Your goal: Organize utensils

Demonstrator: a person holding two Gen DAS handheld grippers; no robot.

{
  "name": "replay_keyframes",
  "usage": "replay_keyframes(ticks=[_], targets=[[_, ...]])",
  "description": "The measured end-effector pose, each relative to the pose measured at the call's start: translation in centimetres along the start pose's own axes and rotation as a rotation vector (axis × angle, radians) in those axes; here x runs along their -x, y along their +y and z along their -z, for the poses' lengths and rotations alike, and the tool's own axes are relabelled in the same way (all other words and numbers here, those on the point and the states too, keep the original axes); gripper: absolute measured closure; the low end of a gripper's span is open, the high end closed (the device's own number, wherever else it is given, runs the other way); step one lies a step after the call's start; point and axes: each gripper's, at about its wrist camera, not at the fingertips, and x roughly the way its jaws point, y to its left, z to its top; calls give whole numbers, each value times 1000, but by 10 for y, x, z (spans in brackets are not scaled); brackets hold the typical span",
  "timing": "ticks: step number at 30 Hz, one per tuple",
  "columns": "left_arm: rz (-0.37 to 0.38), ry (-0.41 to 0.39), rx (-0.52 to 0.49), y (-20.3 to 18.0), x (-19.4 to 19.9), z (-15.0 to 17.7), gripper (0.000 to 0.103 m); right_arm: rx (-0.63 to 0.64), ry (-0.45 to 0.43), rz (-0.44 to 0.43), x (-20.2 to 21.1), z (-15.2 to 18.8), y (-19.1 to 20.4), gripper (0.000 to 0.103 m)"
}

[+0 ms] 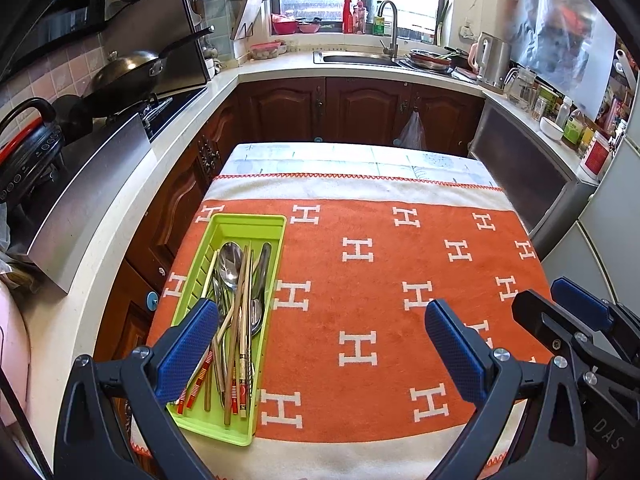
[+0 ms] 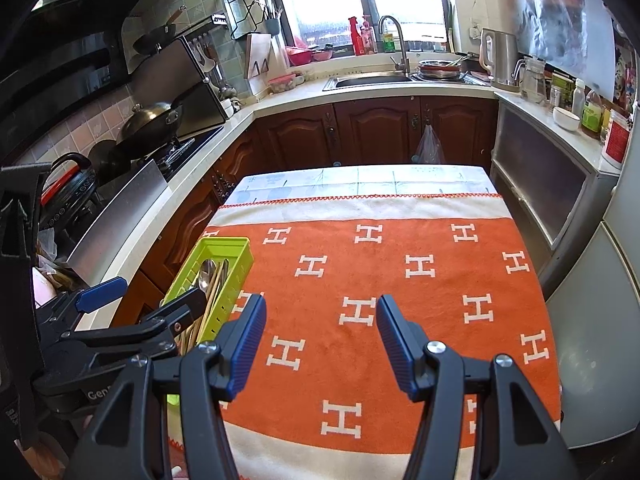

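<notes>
A lime-green utensil tray (image 1: 248, 220) lies on the left side of the orange cloth (image 1: 380, 280). It holds metal spoons (image 1: 230, 258) and several wooden chopsticks (image 1: 240, 320), all mixed together. My left gripper (image 1: 320, 344) is open and empty, its left finger over the tray's near half. In the right wrist view my right gripper (image 2: 322, 340) stands open above bare cloth (image 2: 400, 288), nothing between its fingers. The tray (image 2: 224, 242) is to its left, and the left gripper (image 2: 148, 294) hangs over it. The right gripper (image 1: 556, 300) shows at the right edge of the left wrist view.
The table sits in a U-shaped kitchen. A counter with a stove and wok (image 1: 128, 72) runs along the left, and a sink (image 1: 356, 58) is at the back. A metal cabinet (image 1: 520, 172) and a fridge (image 2: 600, 320) stand close on the right.
</notes>
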Motion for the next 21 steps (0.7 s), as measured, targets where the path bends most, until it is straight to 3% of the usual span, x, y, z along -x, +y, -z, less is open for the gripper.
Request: replay_keyframes(ticks=[21], targets=[[-2, 14, 0, 1, -4, 3, 1, -1, 10, -5, -5, 3, 2, 45]])
